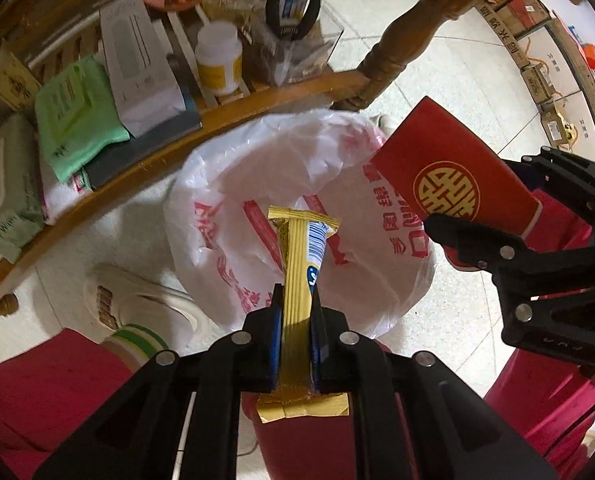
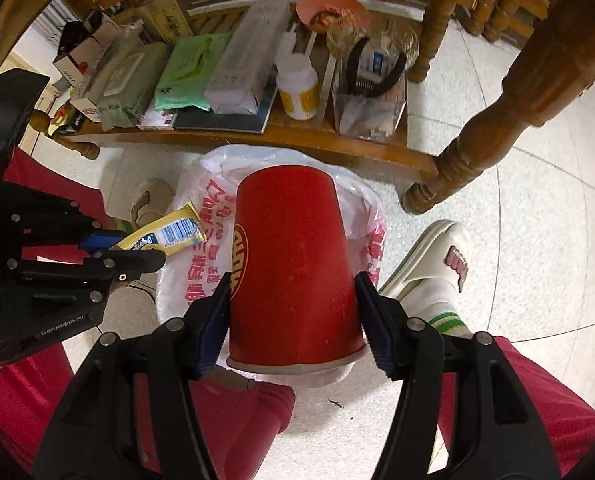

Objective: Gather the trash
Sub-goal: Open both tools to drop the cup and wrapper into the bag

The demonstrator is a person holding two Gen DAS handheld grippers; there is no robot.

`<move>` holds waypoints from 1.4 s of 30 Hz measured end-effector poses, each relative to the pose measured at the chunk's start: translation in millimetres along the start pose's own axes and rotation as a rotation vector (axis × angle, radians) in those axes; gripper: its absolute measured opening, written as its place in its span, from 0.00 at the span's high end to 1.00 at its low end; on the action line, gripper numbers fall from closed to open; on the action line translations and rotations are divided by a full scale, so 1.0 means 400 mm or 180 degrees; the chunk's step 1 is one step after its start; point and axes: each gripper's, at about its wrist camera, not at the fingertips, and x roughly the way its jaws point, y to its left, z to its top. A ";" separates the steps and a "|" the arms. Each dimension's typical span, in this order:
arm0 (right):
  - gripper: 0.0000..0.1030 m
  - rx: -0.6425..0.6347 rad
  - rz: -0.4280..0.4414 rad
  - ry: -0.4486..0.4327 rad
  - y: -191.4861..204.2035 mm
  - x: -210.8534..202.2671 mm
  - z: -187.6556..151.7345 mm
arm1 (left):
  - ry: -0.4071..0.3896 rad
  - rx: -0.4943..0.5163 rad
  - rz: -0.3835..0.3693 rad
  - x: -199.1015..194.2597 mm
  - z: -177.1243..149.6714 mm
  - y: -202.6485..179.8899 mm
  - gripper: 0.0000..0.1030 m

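Note:
My left gripper point(image 1: 295, 300) is shut on a long yellow snack wrapper point(image 1: 299, 264), which points down over the mouth of a bin lined with a white plastic bag printed in red point(image 1: 257, 168). My right gripper point(image 2: 293, 284) is shut on a red paper cup point(image 2: 289, 264), held base-forward above the same bag-lined bin point(image 2: 371, 216). From the left wrist view the cup point(image 1: 449, 168) and the right gripper point(image 1: 509, 248) hang over the bin's right rim. In the right wrist view the wrapper point(image 2: 165, 234) and the left gripper point(image 2: 109, 252) sit at the bin's left edge.
A low wooden shelf point(image 1: 233, 108) behind the bin carries a white bottle point(image 1: 218, 58), a green pack point(image 1: 77, 116), boxes and a clear container. A turned table leg point(image 2: 477, 140) stands at the right. The person's red trousers point(image 2: 537, 400) and white slippers point(image 2: 437, 264) flank the bin. Cardboard boxes point(image 1: 537, 40) line the wall.

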 end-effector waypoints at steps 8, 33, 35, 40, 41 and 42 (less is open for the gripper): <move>0.42 0.0019 0.0046 0.0225 -0.007 0.080 0.004 | 0.0279 -0.0223 -0.0207 0.064 0.023 0.032 0.89; 0.34 0.0052 0.0126 0.0564 0.003 0.182 0.009 | 0.0715 -0.0427 -0.0062 0.190 0.053 0.051 0.73; 0.33 0.0098 0.0131 0.0554 -0.006 0.180 0.012 | 0.0698 -0.0402 -0.0022 0.187 0.054 0.052 0.65; 0.33 0.0141 0.0157 0.0564 -0.011 0.177 0.013 | 0.0668 -0.0389 0.0017 0.179 0.058 0.052 0.59; 0.33 0.0136 0.0150 0.0564 -0.010 0.177 0.013 | 0.0667 -0.0388 0.0028 0.179 0.059 0.051 0.59; 0.33 0.0131 0.0143 0.0565 -0.009 0.177 0.013 | 0.0665 -0.0383 0.0044 0.179 0.059 0.049 0.59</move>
